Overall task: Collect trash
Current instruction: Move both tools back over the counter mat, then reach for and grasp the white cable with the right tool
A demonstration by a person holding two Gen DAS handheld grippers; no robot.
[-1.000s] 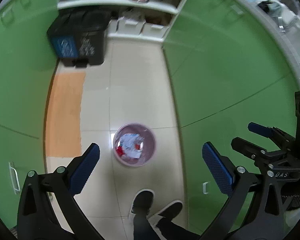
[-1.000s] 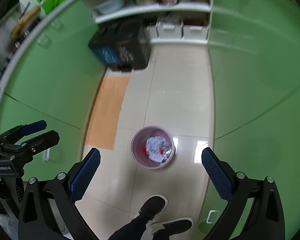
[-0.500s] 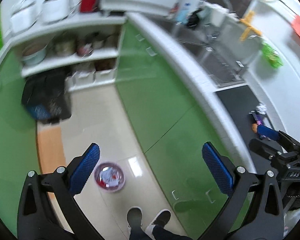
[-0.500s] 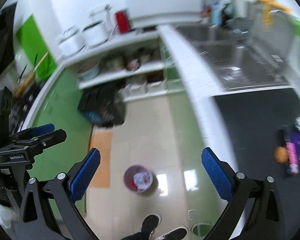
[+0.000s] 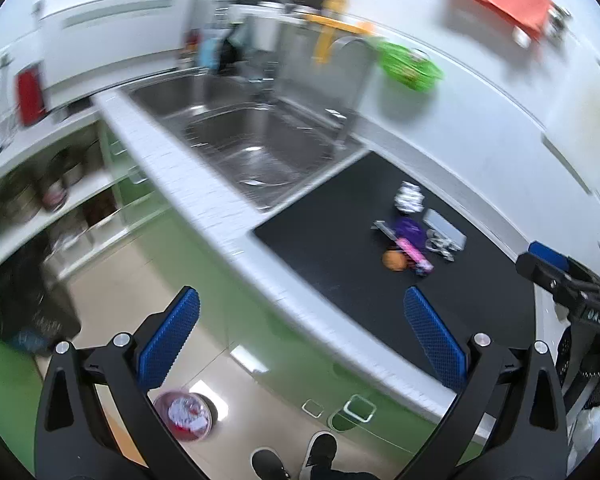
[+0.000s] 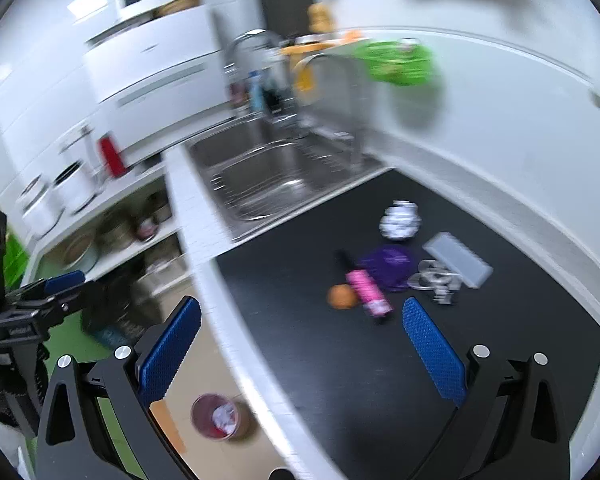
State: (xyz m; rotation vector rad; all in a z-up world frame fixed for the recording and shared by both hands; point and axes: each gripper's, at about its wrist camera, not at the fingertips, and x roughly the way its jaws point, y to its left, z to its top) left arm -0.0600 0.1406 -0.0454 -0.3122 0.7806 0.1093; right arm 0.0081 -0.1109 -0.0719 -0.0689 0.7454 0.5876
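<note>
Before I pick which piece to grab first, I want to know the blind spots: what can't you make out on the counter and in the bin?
- Purple item: motion blur in both views, its kind unreadable.
- Clear pieces beside the grey box: blurred, too small.
- Pink bin on the floor: contents only white and red smears; the left gripper finger crosses its rim.
- Crumpled white wad: print unreadable.

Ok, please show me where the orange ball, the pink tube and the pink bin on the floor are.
orange ball (image 6: 342, 297), right wrist view, its middle.
pink tube (image 6: 369, 292), right wrist view, mid-body.
pink bin (image 6: 198, 410), right wrist view, its left rim.

Shiny metal sink (image 5: 252, 140), matt black countertop (image 6: 420, 360)
</note>
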